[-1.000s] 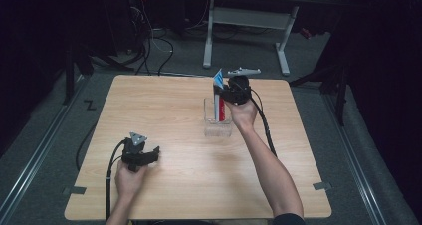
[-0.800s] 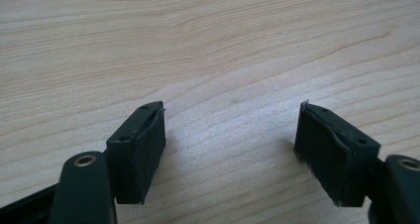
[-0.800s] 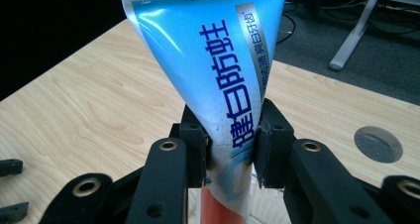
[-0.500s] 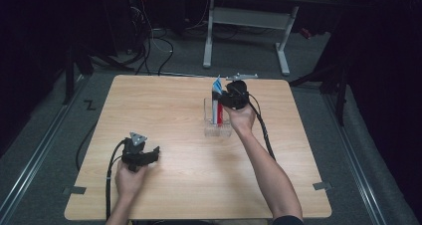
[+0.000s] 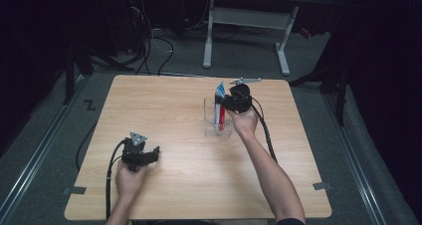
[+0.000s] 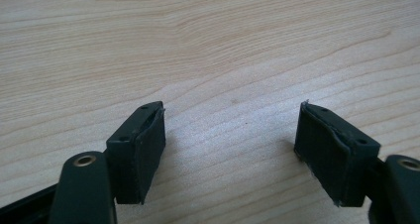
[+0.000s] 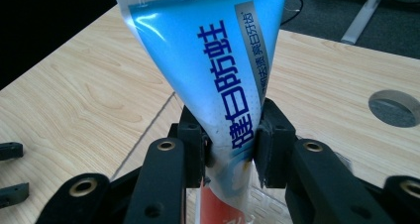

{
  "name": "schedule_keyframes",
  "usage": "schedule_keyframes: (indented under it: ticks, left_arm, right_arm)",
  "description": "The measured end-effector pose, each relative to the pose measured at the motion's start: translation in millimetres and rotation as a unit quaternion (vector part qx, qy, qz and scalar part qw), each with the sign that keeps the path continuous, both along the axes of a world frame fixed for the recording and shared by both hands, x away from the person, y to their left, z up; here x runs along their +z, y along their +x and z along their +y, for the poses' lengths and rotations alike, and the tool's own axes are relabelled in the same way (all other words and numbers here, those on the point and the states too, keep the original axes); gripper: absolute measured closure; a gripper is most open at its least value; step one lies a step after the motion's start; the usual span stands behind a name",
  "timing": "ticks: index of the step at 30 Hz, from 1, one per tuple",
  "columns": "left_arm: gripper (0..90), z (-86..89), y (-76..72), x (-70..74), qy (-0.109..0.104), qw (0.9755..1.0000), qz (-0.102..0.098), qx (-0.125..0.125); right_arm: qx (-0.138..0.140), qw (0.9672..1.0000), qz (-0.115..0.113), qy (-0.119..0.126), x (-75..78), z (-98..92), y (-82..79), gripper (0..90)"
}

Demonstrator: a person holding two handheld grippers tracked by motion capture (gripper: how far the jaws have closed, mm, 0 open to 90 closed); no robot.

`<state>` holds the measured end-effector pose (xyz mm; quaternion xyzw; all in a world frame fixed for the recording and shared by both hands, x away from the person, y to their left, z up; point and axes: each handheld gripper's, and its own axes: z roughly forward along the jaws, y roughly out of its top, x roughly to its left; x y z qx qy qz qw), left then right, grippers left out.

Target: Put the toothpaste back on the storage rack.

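**Inspector:** Since the earlier frame, the right gripper [image 5: 223, 103] has shifted slightly toward the left of the high view, taking the toothpaste tube [image 5: 219, 108] with it. Its place now?

**Assistant:** Right of centre in the high view, standing upright in a clear container [image 5: 211, 128] on the wooden table [image 5: 174, 105]. Its flat blue end points up; a red part shows lower down.

**Inspector:** Grip on it?

**Assistant:** In the right gripper view the two black jaws pinch the tube [image 7: 218, 85] at its narrow lower part, pads pressed on both sides. Blue lettering runs along the tube.

**Inspector:** The other hand?

**Assistant:** The left gripper [image 5: 152, 155] rests on the table at the lower left of the high view, well apart from the container. In the left gripper view [image 6: 230, 144] its jaws stand spread with bare wood between them.

**Inspector:** Surroundings?

**Assistant:** A round cable hole [image 7: 394, 107] sits in the tabletop at the right of the right gripper view. A grey tool [image 5: 245, 80] lies near the table's far edge, just above the right gripper in the high view; I cannot tell what kind.
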<state>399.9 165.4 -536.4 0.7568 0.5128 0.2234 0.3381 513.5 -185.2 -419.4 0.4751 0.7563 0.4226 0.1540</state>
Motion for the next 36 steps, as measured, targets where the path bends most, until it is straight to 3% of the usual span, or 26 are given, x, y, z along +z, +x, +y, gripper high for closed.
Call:
schedule_keyframes:
  ticks: [7, 10, 36]
  left_arm:
    - [28.2, -0.2, 0.0, 0.0, 0.0, 1.0, 0.0, 0.001]
    - [28.2, -0.2, 0.0, 0.0, -0.001, 1.0, 0.0, 0.001]
    - [28.2, -0.2, 0.1, 0.0, 0.0, 1.0, 0.0, 0.001]
  right_arm:
    - [-0.009, 0.9999, 0.009, 0.007, 0.4, -14.4, -3.3, 68.7]
    - [-0.01, 0.9999, 0.012, -0.001, 1.8, -18.9, -5.0, 68.2]
    - [-0.033, 0.9992, 0.015, -0.017, -1.6, -35.2, -5.1, 62.9]
